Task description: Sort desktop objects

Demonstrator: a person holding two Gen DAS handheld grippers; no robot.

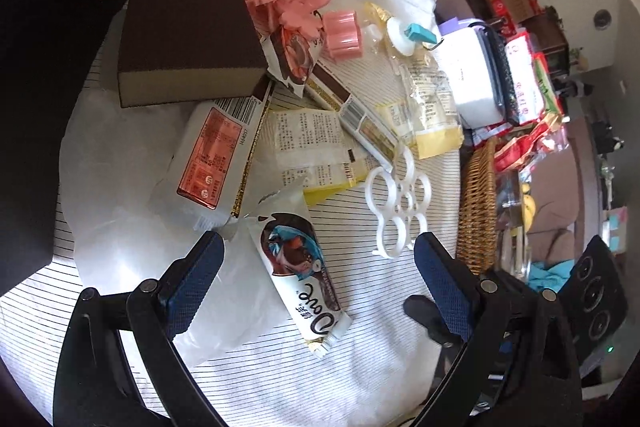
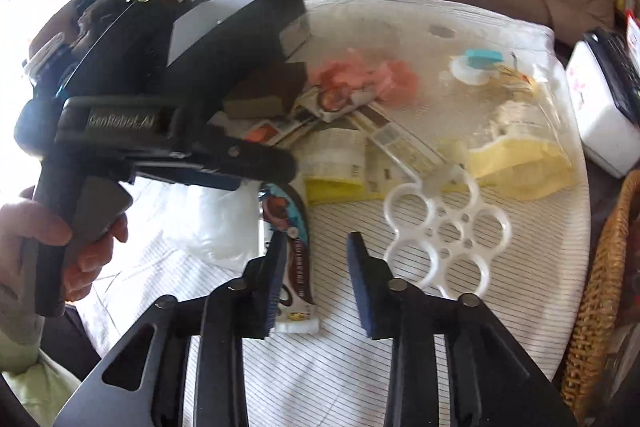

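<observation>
Left claw point(image 1: 318, 263) spread wide above the striped bench point(image 1: 360, 367), holding nothing, one pad at each side of the Dove chocolate wrapper point(image 1: 298, 267) without touching it. Right claw point(image 2: 316, 279) also apart and empty, its left pad just over the lower end of the same wrapper point(image 2: 286, 227), near the bench's near edge. White plastic ring holder point(image 1: 400, 197) flat just beside the wrapper, toward the bench's right edge. Clear plastic bag point(image 1: 120, 227) at the left edge, partly under the wrapper. Brown sponge block point(image 1: 188, 35) at the far left part, pink clips point(image 1: 304, 3) behind it near the far edge. Flattened printed packets point(image 1: 216, 151) and a yellow packet point(image 2: 520, 163) piled in the middle. Wicker basket point(image 2: 600, 291) off the right edge, white box point(image 2: 600, 115) beyond it. Person's hand point(image 2: 60, 243) around the left handle in the right wrist view.
</observation>
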